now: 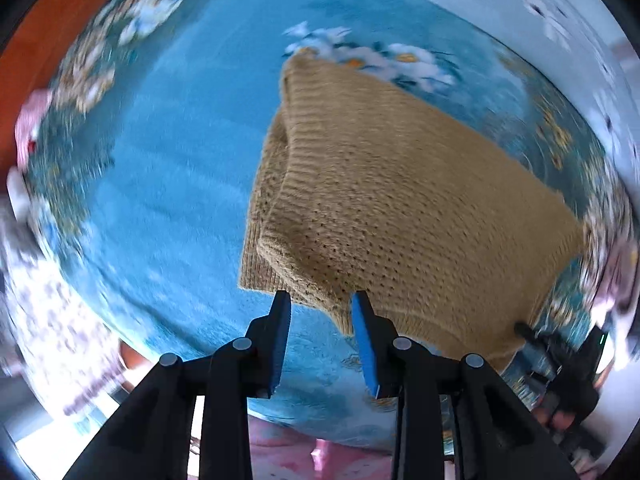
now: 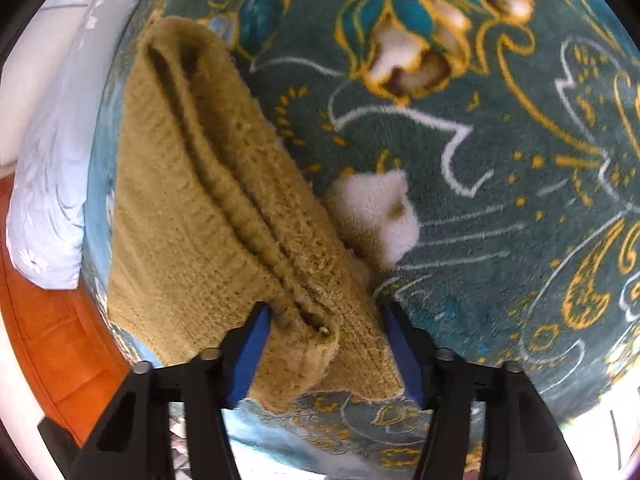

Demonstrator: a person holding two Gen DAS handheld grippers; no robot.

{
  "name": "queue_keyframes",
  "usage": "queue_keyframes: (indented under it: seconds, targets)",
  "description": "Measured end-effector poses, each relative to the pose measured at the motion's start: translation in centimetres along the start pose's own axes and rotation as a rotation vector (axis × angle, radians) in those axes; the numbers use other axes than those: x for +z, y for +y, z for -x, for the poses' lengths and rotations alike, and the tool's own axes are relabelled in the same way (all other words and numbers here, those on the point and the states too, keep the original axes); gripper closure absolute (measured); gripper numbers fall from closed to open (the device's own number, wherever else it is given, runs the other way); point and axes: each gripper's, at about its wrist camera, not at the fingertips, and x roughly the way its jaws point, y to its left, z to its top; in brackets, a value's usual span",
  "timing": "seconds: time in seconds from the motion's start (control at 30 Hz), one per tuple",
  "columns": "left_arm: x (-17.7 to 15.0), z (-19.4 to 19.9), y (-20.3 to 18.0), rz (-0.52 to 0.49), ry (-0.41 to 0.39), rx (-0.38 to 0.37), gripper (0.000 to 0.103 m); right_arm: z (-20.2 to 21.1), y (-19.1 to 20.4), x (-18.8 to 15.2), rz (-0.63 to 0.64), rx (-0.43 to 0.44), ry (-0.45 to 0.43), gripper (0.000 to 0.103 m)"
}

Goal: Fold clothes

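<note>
A tan knitted sweater (image 1: 400, 208) lies folded on a blue flowered blanket (image 1: 168, 184). My left gripper (image 1: 322, 304) is open, its blue pads just at the sweater's near corner, with nothing between them. The right gripper shows at the sweater's lower right edge (image 1: 560, 356) in the left wrist view. In the right wrist view the folded sweater (image 2: 208, 208) runs up and left, its layered edges showing. My right gripper (image 2: 326, 316) is open with its jaws wide around the sweater's near end; the pads do not press it.
The blanket (image 2: 500, 160) has teal and gold flower patterns. A pale flowered pillow (image 2: 52, 168) lies at the left. Orange wood (image 2: 52, 344) shows past the bed edge. Pink cloth (image 1: 320, 452) lies below the left gripper.
</note>
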Motion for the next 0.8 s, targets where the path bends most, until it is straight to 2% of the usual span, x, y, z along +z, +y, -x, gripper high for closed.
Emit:
queue_keyframes:
  seconds: [0.03, 0.1, 0.17, 0.27, 0.37, 0.5, 0.63, 0.73, 0.8]
  targets:
    - [-0.2, 0.2, 0.0, -0.027, -0.012, 0.012, 0.071, 0.0, 0.0, 0.1, -0.012, 0.0, 0.011, 0.055]
    - [-0.8, 0.8, -0.3, -0.072, -0.033, 0.031, 0.071, 0.1, 0.4, 0.6, -0.008, -0.007, 0.025, 0.073]
    - [-1.4, 2.2, -0.3, -0.097, -0.052, 0.052, 0.071, 0.5, 1.1, 0.8, 0.008, -0.01, 0.026, 0.078]
    - [-2.0, 3.1, 0.5, -0.095, -0.07, 0.07, 0.071, 1.5, 2.3, 0.7, 0.041, -0.017, 0.01, 0.08]
    - [-2.2, 3.6, 2.4, -0.041, -0.083, 0.067, 0.071, 2.7, 3.3, 0.4, 0.069, -0.009, -0.002, 0.08]
    - [-1.9, 4.4, 4.5, 0.032, -0.112, 0.035, 0.07, 4.6, 5.9, -0.3, 0.151, -0.036, -0.028, 0.081]
    - [-1.3, 4.3, 6.2, 0.05, -0.127, -0.013, 0.07, 6.9, 9.0, -1.3, 0.254, -0.067, -0.078, 0.081]
    - [-0.2, 4.2, 8.7, 0.064, -0.13, -0.052, 0.07, 7.9, 12.3, -2.5, 0.338, -0.094, -0.122, 0.081]
    - [0.6, 4.1, 10.6, 0.075, -0.135, -0.078, 0.07, 6.5, 16.6, -4.8, 0.401, -0.13, -0.151, 0.081]
